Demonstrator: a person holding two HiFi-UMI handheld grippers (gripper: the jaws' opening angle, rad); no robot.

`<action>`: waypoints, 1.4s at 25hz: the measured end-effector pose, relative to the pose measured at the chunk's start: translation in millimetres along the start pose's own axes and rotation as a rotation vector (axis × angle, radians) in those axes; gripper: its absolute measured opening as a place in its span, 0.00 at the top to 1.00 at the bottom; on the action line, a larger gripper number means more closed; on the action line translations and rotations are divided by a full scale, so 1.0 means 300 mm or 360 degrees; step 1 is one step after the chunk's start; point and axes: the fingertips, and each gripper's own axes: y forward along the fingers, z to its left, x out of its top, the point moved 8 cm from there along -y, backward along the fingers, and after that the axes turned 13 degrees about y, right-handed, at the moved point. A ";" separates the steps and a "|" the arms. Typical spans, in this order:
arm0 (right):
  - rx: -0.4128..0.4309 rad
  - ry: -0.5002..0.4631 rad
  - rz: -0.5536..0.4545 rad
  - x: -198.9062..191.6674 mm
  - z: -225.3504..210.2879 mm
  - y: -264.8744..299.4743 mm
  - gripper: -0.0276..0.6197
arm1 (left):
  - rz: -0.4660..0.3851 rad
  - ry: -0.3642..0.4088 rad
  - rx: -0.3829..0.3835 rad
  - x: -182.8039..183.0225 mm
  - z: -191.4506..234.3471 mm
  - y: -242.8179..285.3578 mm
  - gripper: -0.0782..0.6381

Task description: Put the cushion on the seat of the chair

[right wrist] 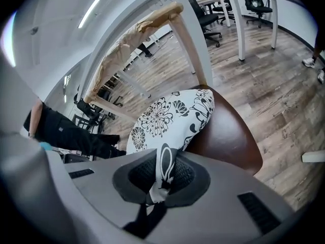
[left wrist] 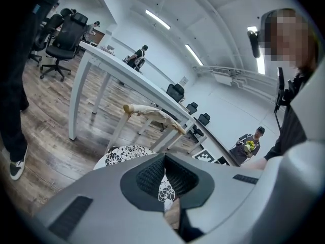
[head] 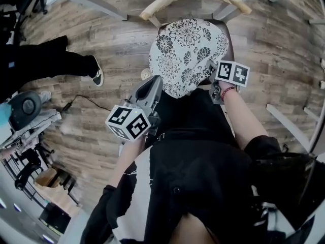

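Carefully: left gripper point(head: 157, 81) and right gripper point(head: 212, 69) each pinch the cushion point(head: 185, 52) edge; lower it level, centred on the seat point(right wrist: 228, 141), before releasing.

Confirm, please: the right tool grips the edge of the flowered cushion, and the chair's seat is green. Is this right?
Not quite: the seat is brown, as the right gripper view shows. The right tool does grip the edge of the flowered cushion.

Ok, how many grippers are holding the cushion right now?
2. The left gripper pinches the cushion at its near left edge; the right gripper pinches its right edge.
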 end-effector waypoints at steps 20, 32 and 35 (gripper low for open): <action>-0.0216 0.0088 -0.0044 -0.001 -0.070 0.111 0.91 | 0.0108 0.0111 -0.0088 0.132 0.202 0.062 0.87; -0.0334 0.0087 0.0001 -0.006 -0.154 0.115 0.91 | 0.0132 0.0125 -0.0129 0.154 0.222 0.089 0.87; -0.0340 0.0167 -0.0003 -0.007 -0.181 0.122 0.91 | 0.0133 0.0115 -0.0120 0.150 0.227 0.088 0.87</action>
